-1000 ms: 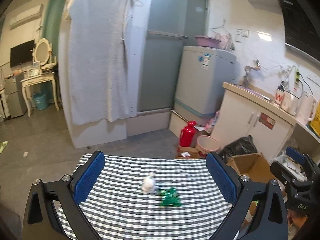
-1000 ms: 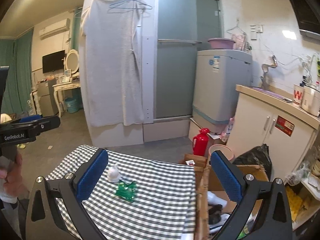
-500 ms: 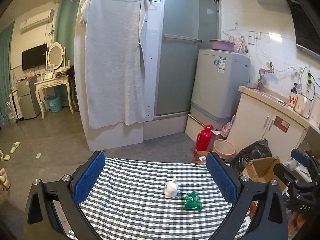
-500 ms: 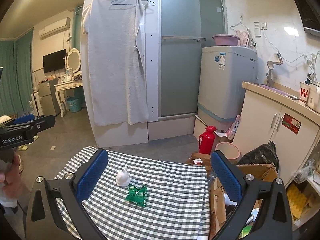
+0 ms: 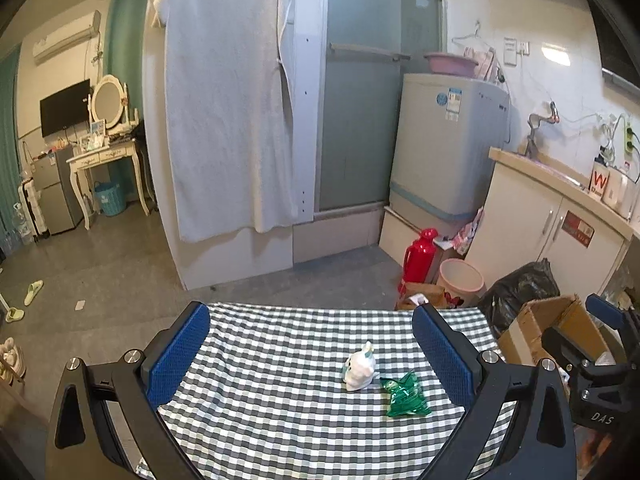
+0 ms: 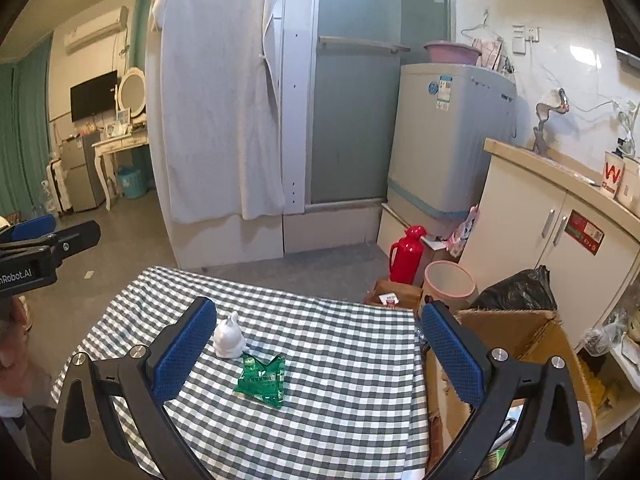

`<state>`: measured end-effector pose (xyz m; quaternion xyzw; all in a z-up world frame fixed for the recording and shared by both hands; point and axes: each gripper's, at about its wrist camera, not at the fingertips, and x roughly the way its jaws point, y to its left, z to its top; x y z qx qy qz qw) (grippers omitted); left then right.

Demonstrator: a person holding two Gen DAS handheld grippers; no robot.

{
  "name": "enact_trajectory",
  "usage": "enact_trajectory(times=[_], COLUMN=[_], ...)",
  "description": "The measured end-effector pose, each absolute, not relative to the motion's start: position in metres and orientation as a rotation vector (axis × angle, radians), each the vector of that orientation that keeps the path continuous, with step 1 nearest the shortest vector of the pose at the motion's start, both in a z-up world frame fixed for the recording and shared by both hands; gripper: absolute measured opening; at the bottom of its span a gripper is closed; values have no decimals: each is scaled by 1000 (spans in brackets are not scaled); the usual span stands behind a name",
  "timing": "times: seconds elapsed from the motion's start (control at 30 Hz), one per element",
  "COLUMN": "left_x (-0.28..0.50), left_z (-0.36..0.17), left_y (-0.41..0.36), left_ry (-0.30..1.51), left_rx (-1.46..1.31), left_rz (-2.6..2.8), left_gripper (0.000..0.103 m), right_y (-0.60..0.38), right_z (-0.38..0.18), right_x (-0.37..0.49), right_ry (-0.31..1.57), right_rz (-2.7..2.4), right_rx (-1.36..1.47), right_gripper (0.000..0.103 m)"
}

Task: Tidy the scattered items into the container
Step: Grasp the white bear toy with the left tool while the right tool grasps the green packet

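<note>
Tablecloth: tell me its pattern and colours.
The tablecloth is a dark grey-green and white check, clearest in the right wrist view.

Dim indoor light, glare on the right wall, strong fisheye bending, dark corners.

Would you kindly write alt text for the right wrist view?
The open right gripper hovers over a checked tablecloth holding a white rabbit figurine and a green packet. A cardboard box stands at the table's right.
</note>
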<state>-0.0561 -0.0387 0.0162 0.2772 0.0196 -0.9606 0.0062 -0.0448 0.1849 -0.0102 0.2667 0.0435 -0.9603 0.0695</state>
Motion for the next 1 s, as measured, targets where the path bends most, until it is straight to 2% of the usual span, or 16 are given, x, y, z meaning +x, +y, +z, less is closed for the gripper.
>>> enact_trajectory(times=[0.27, 1.0], left_x=[-85, -158], left_z=[-16, -105], left_y=[-38, -15], left_ry=[50, -16], left_rx=[990, 1308], left_rz=[-2980, -2952], left_gripper=[103, 103], right_y=[173, 150], right_z=[-43, -133], right_x=[-68, -118], right_ry=[192, 188], right_rz=[-2852, -2656], right_rx=[914, 1152], right_gripper=[103, 102])
